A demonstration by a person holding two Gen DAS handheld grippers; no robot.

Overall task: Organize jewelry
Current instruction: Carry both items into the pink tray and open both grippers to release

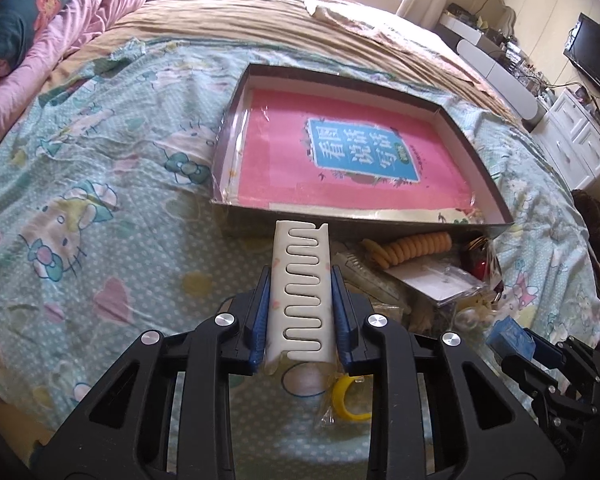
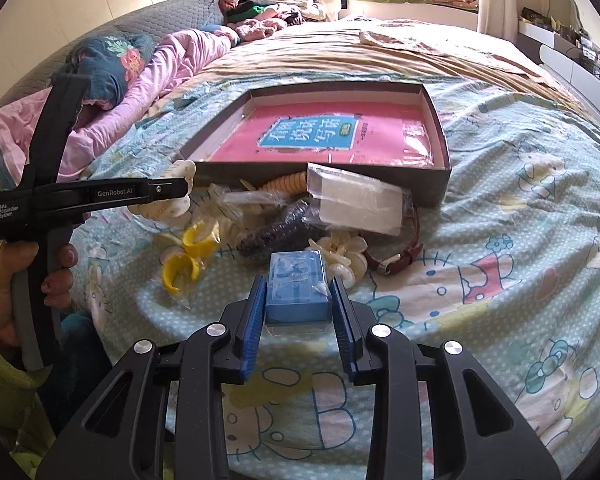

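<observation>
While both hand-held grippers hang over the cartoon-printed pale blue bedspread (image 2: 500,240), each has something clamped between its blue pads. The left gripper (image 1: 300,308) is closed on a long white plastic hair clip with interlocking comb teeth (image 1: 302,280), which sticks out forward past the fingertips toward the near wall of the shallow dark cardboard box lid (image 1: 452,98). That lid lies open side up on the bedspread, with a pink booklet bearing a blue title panel (image 1: 340,148) flat inside it. The right gripper (image 2: 298,312) is closed on a small light-blue rectangular box wrapped in clear film (image 2: 298,284). Just beyond it, against the lid's near wall, sits a loose heap: a yellow plastic ring in a clear bag (image 2: 180,270), a cream flower-shaped hair clip (image 2: 342,254), a brown leather strap with a metal buckle (image 2: 400,258), and a clear plastic packet (image 2: 356,200). A hand (image 2: 4,280) grips the left tool's handle.
</observation>
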